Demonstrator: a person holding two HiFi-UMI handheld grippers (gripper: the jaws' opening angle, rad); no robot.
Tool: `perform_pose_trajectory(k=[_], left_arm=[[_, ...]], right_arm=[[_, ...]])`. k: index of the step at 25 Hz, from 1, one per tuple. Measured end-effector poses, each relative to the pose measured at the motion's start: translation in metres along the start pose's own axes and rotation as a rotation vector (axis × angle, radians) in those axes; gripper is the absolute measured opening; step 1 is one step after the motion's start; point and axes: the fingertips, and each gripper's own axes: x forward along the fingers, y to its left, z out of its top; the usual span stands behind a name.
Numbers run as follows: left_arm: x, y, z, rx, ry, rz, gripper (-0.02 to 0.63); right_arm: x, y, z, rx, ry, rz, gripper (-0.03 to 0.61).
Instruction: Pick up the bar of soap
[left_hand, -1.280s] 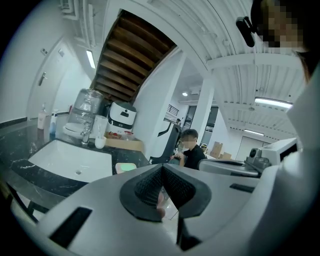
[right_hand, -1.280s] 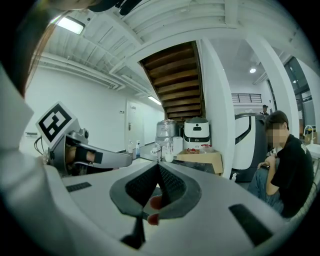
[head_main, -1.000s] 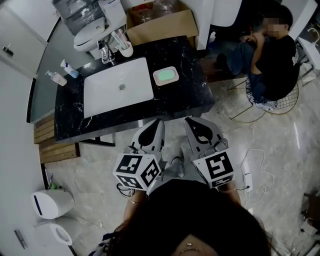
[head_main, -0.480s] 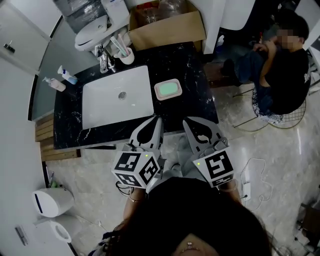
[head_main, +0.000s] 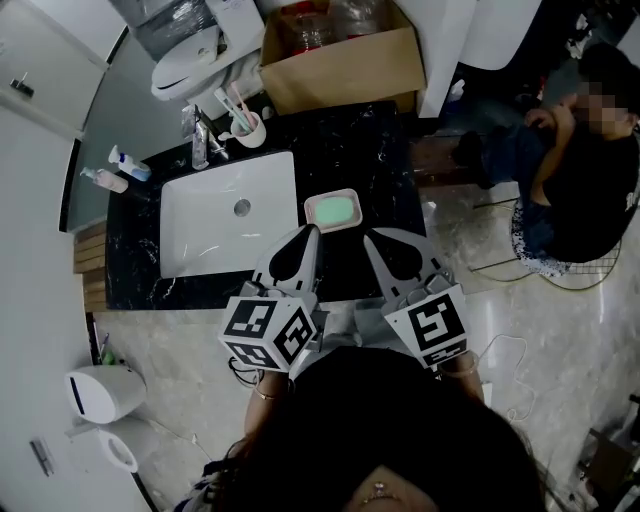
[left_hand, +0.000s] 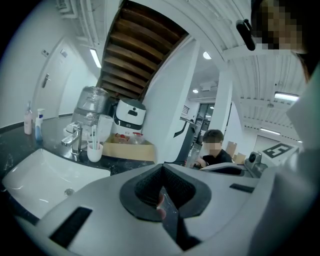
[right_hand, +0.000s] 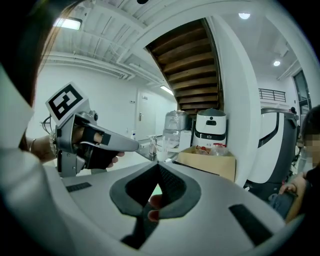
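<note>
Green soap bar (head_main: 333, 210) in white dish (head_main: 309, 204): left gripper (head_main: 310, 233) and right gripper (head_main: 369, 238), jaws closed on nothing, flank its near edge, presumably pre-grasp.

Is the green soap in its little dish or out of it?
In. The pale green bar of soap lies flat inside the white rectangular dish, beside the white sink on the black marble counter.

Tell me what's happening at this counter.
A person stands at the black counter with a gripper in each hand. The left gripper and right gripper are both shut and empty, pointing toward the green bar of soap, which lies untouched in its white dish beside the sink. The pickup has not begun.
</note>
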Motion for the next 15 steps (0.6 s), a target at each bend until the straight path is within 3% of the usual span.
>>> perform_pose_trajectory(k=[6, 15], left_arm=[[0.017, 0.018, 0.009, -0.022, -0.007, 0.083, 0.005], [0.031, 0.048, 0.022, -0.037, -0.02, 0.142, 0.005]], right_arm=[[0.023, -0.026, -0.006, 0.012, 0.019, 0.061, -0.002], [0.055, -0.034, -0.016, 0.052, 0.044, 0.147, -0.002]])
